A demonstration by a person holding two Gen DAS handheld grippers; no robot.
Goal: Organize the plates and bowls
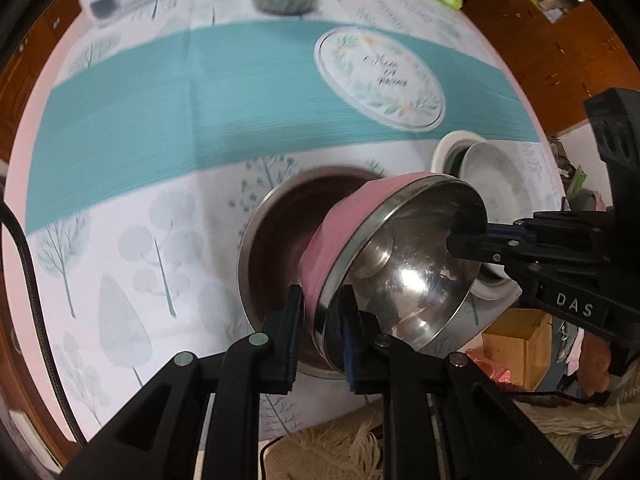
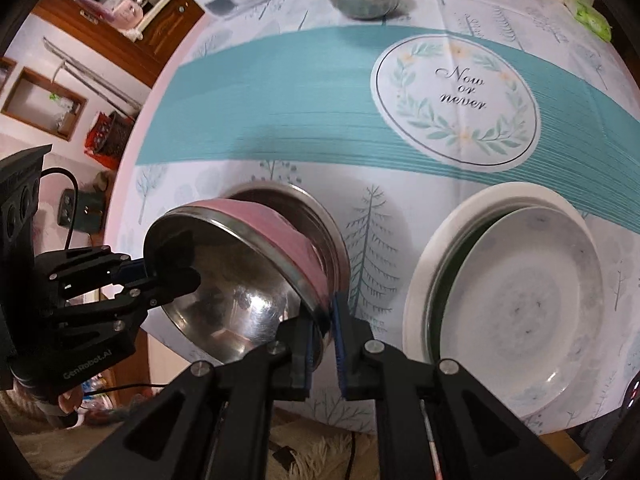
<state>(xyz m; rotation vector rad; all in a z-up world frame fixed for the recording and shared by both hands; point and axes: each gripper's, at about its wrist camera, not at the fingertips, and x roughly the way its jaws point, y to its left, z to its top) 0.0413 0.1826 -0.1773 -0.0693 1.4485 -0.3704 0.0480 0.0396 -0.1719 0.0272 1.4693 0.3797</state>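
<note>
Left wrist: my left gripper (image 1: 318,330) clamps rim of pink bowl (image 1: 340,220), steel-lined, tilted above steel basin (image 1: 276,232); right gripper (image 1: 466,236) pinches opposite rim.
Right wrist: same grip; plate stack (image 2: 520,300) just beside on tablecloth (image 2: 280,100).

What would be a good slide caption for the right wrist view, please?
Both grippers' fingers clamp the tilted pink bowl over a steel bowl, beside stacked plates.

Home dining room: printed tablecloth (image 2: 280,92), wooden cabinets (image 2: 116,36), shaggy rug (image 1: 332,452), clutter.
</note>
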